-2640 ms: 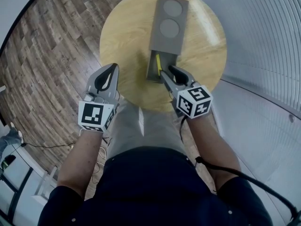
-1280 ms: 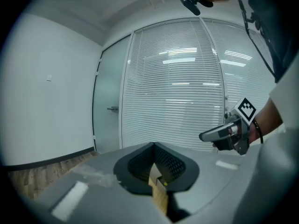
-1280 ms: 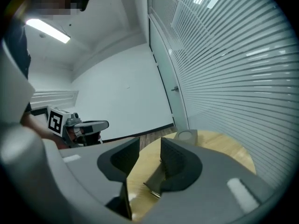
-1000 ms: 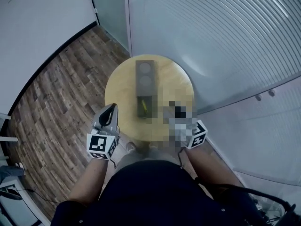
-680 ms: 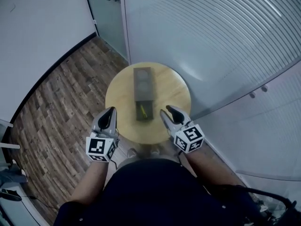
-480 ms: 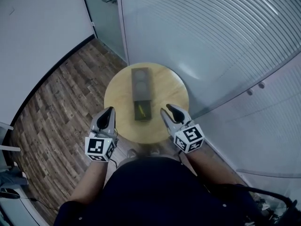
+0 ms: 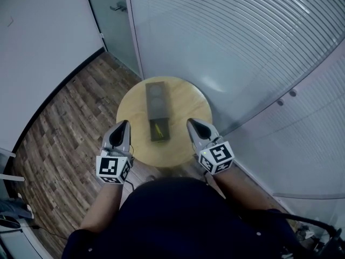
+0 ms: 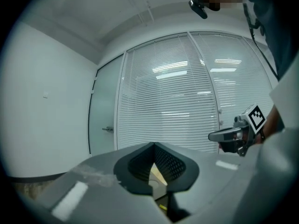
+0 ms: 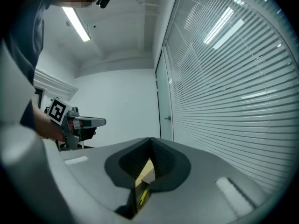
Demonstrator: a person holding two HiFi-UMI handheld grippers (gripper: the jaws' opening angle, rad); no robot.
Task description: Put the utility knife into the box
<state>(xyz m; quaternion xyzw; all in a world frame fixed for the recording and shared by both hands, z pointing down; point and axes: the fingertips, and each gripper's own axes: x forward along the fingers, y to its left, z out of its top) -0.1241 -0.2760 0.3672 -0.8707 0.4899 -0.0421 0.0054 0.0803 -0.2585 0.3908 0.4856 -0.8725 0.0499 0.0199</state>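
Note:
A long dark grey box (image 7: 155,104) lies on the round wooden table (image 7: 183,109), its tray end pulled out toward me. The yellow utility knife (image 7: 157,129) lies inside that tray. My left gripper (image 7: 125,123) hovers at the table's near left edge, shut and empty. My right gripper (image 7: 191,122) hovers at the near right edge, its jaws closed together on nothing. In the left gripper view the left gripper (image 8: 153,144) has its tips meeting, and the right gripper (image 8: 231,135) shows beside it. The right gripper view shows the right gripper (image 9: 150,139) with tips meeting and the left gripper (image 9: 86,122) alongside.
The table stands on a wood plank floor (image 7: 59,117). A curved wall of glass with blinds (image 7: 232,47) runs behind and to the right. A glass door (image 7: 110,15) with a handle is at the back left.
My right gripper has left the box and its jaws have gone from open to shut. The head view has pulled back and upward. The knife stays in the tray.

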